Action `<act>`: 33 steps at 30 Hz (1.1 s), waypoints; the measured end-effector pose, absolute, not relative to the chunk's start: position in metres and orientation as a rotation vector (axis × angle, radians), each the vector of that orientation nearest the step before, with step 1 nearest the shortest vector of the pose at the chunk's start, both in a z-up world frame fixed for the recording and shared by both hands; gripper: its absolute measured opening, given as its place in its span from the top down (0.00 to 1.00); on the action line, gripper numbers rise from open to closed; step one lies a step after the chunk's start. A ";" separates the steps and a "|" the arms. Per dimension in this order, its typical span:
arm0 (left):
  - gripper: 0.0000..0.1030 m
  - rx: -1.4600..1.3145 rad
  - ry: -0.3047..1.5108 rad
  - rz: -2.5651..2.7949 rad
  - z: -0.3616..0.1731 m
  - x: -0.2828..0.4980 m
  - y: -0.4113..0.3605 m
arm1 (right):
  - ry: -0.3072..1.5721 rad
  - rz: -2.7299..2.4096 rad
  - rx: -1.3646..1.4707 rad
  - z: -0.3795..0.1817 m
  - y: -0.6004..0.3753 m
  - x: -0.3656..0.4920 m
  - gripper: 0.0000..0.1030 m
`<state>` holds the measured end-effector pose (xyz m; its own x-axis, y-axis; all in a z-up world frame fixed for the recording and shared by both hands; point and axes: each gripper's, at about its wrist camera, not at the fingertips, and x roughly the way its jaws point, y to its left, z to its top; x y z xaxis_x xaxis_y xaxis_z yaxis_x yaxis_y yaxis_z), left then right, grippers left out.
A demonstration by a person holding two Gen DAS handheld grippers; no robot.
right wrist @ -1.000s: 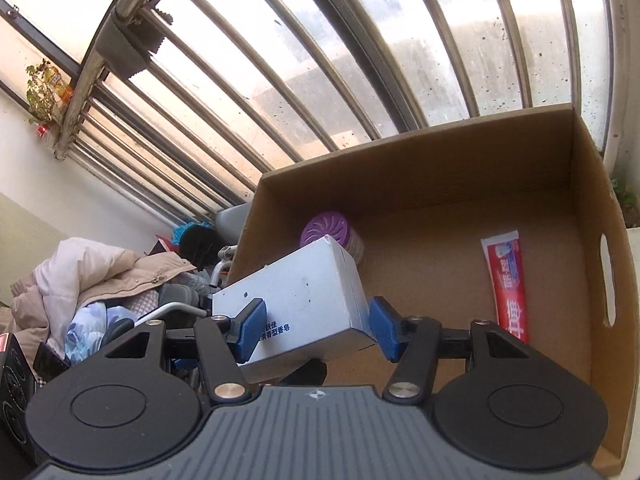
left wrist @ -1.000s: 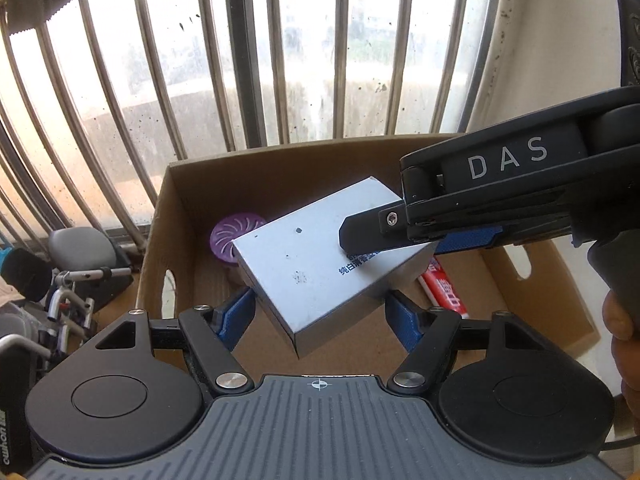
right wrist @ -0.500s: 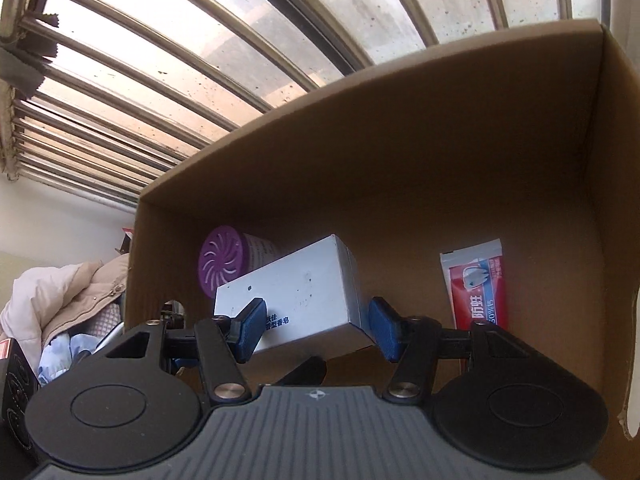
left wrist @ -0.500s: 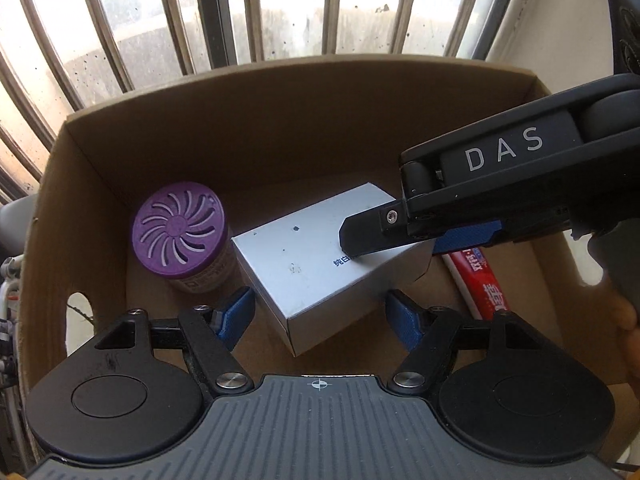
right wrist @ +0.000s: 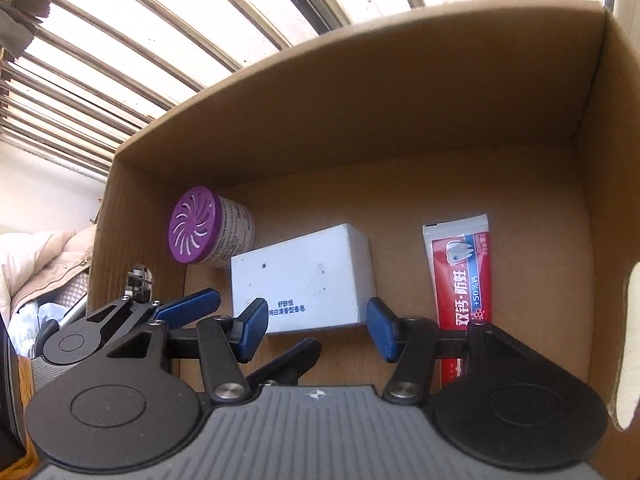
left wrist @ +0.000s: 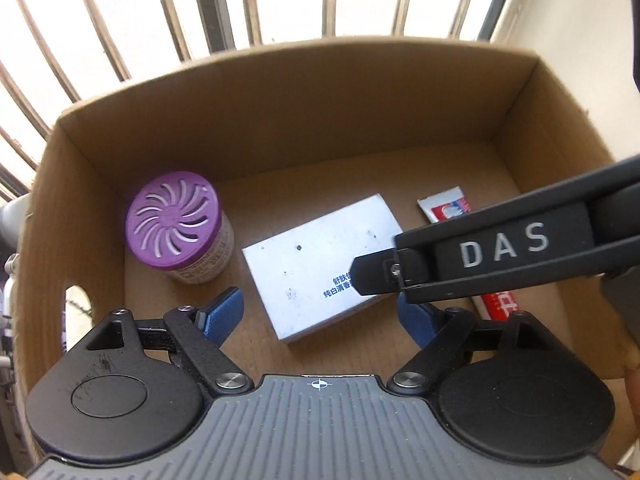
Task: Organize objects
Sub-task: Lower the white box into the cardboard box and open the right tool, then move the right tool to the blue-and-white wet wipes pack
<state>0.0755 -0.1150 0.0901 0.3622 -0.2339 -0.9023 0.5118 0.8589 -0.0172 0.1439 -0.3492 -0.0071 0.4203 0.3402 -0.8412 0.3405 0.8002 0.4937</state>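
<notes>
- While both grippers hang over the brown cardboard box, the white box lies flat on the box floor, near the middle.
- The left gripper has its jaws opening. The white box sits between the blue pads, but the pads do not touch it. There is a gap on each side.
- The right gripper has its blue pads just beside the near end of the white box. They look a little apart from it, so nothing is squeezed.
- In the left wrist view, the right gripper reaches in from the right, over a corner of the white box.
- A purple-topped jar stands by the left wall, just beside the white box.
- A red and white toothpaste tube lies flat to the right, apart from the white box, with bare floor between them.
- The far part of the floor, along the back wall, is bare.
- Window bars rise behind the cardboard box.
</notes>
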 end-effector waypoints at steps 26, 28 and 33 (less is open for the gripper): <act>0.17 0.086 1.013 -0.296 0.161 -0.074 0.076 | 0.941 0.117 0.747 0.087 -0.209 0.009 0.31; 0.17 0.088 1.047 -0.269 0.150 -0.079 0.094 | 0.972 0.148 0.773 0.074 -0.189 0.009 0.31; 0.17 0.064 1.110 -0.259 0.123 -0.078 0.120 | 1.062 0.213 0.819 0.036 -0.143 0.016 0.31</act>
